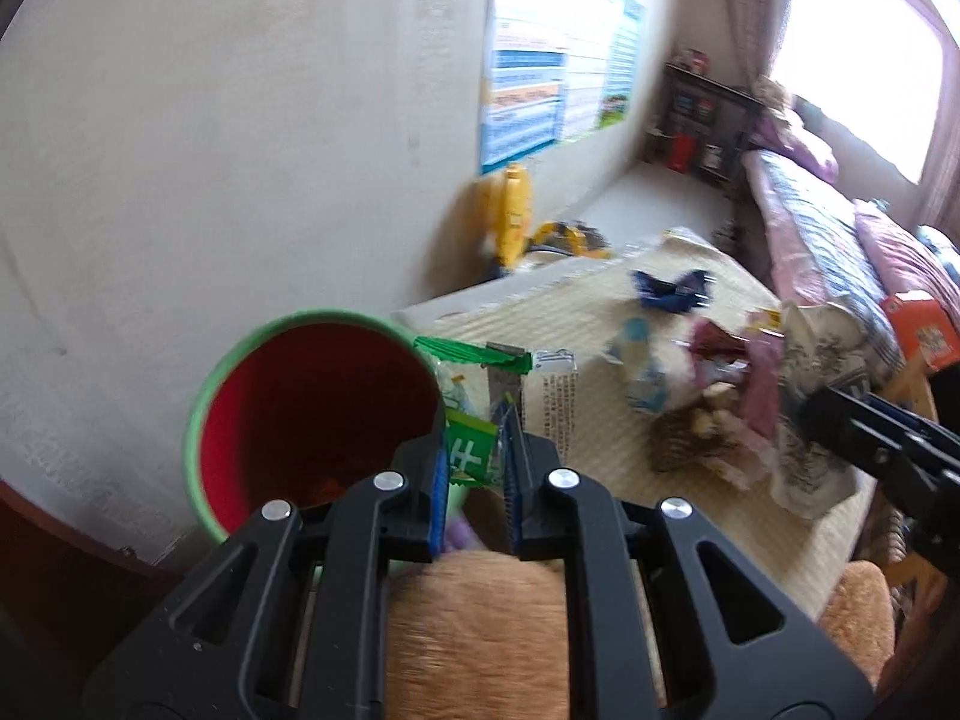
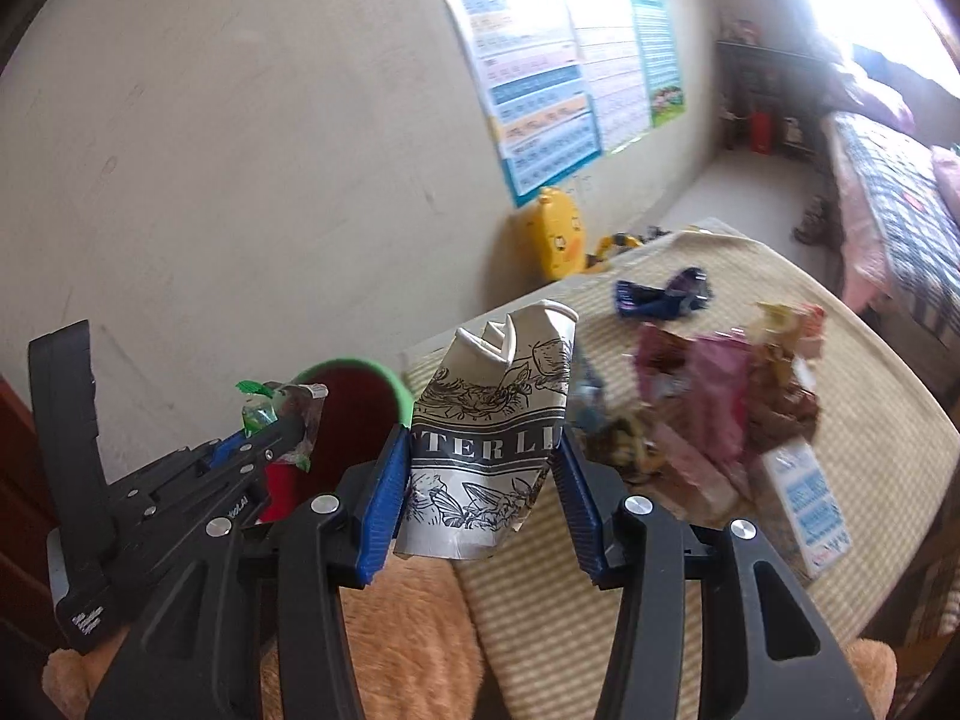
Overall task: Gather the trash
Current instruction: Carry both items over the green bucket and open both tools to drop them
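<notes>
left gripper (image 1: 474, 450) is pinching a green and clear snack wrapper (image 1: 474, 414) between its blue pads, jaws nearly together, held right at the near rim of the bin (image 1: 312, 408) (green outside, red inside). right gripper (image 2: 480, 450) has a crumpled paper cup (image 2: 492, 438) with black print clamped between its fingers, jaws fairly wide around it, just beside the bin's right edge. rest of the trash is a heap of wrappers (image 2: 720, 414) on the woven mat (image 2: 870, 420), with a dark blue wrapper (image 2: 660, 294) further back and a small white carton (image 2: 807, 498) near the right. yellow toy (image 2: 558, 234) leans on the wall under the posters (image 2: 552, 72)
</notes>
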